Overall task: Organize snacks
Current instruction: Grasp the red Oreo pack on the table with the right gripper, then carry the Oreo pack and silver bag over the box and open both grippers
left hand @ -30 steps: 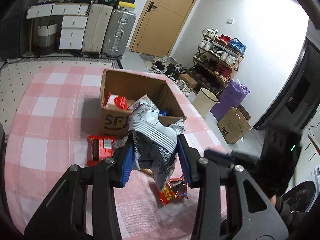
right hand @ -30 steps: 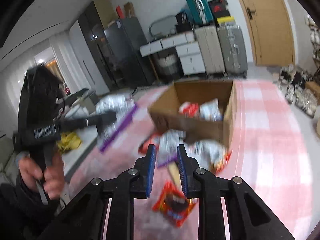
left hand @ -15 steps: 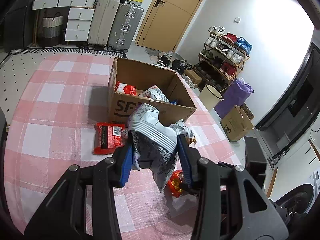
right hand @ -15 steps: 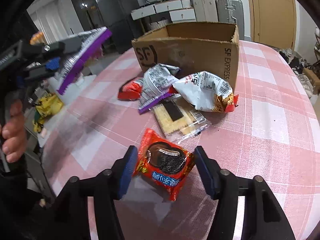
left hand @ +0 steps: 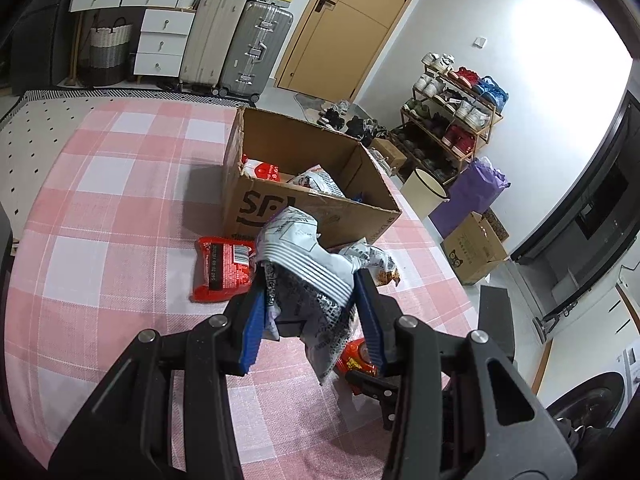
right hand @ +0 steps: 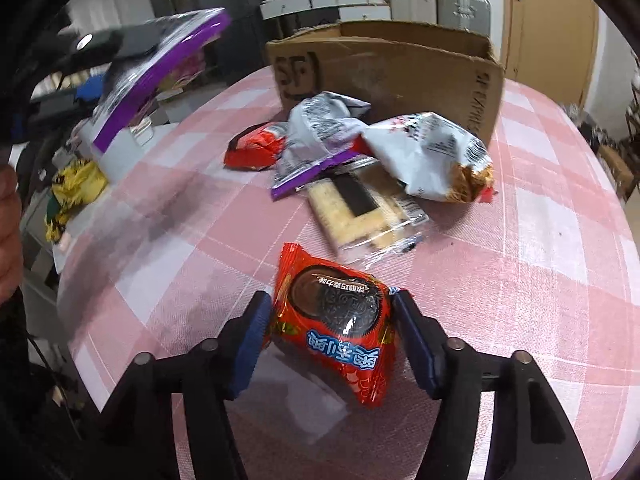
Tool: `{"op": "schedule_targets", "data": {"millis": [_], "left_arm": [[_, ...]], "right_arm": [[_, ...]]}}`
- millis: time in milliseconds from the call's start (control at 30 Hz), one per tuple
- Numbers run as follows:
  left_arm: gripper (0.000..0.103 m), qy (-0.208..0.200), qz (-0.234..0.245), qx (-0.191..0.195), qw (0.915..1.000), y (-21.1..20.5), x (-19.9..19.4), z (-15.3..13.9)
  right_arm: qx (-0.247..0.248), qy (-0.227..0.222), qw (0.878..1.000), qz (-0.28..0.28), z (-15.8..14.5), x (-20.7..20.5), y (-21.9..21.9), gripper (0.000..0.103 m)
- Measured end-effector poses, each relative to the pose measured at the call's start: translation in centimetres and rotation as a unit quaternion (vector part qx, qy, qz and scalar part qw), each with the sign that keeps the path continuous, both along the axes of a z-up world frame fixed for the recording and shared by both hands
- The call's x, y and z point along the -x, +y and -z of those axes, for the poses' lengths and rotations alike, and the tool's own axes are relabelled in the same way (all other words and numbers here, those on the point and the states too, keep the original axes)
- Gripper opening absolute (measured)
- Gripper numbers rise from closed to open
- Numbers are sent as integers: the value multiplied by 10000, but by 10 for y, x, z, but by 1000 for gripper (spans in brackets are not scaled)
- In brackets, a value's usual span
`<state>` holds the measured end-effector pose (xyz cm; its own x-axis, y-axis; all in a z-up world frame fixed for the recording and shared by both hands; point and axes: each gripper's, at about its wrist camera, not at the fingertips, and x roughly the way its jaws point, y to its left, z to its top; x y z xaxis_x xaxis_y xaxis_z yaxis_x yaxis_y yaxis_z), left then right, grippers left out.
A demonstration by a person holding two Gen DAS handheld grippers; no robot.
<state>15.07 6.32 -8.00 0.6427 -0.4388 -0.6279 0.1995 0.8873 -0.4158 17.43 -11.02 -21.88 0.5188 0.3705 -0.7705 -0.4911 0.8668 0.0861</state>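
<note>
the left tool [left hand: 310, 304] pinches a crinkled silver foil bag [left hand: 304, 268] held above the counter [left hand: 120, 200]. the right tool [right hand: 328, 332], spread wide, brackets a glossy red cookie packet [right hand: 340, 328] lying on checked pink cloth. beyond, a corrugated cardboard box [right hand: 384, 68], open-topped, holds more packets.

White walls, a wooden door [left hand: 348, 24], suitcases [left hand: 236, 44] and a shoe rack [left hand: 452, 116].
</note>
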Motion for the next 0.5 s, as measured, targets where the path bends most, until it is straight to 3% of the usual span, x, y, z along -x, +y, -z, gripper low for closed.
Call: {"op": "schedule_targets", "data": {"millis": [333,500], "left_arm": [[39,-12,-60,45,10000,5,0,2],[39,-69,-44,-3,10000,4,-2,-2]], "right_arm": [[-475,71,9988,-31,-5,9,-10,50],[-823,2,9966,22,-24,9,-22,50]]}}
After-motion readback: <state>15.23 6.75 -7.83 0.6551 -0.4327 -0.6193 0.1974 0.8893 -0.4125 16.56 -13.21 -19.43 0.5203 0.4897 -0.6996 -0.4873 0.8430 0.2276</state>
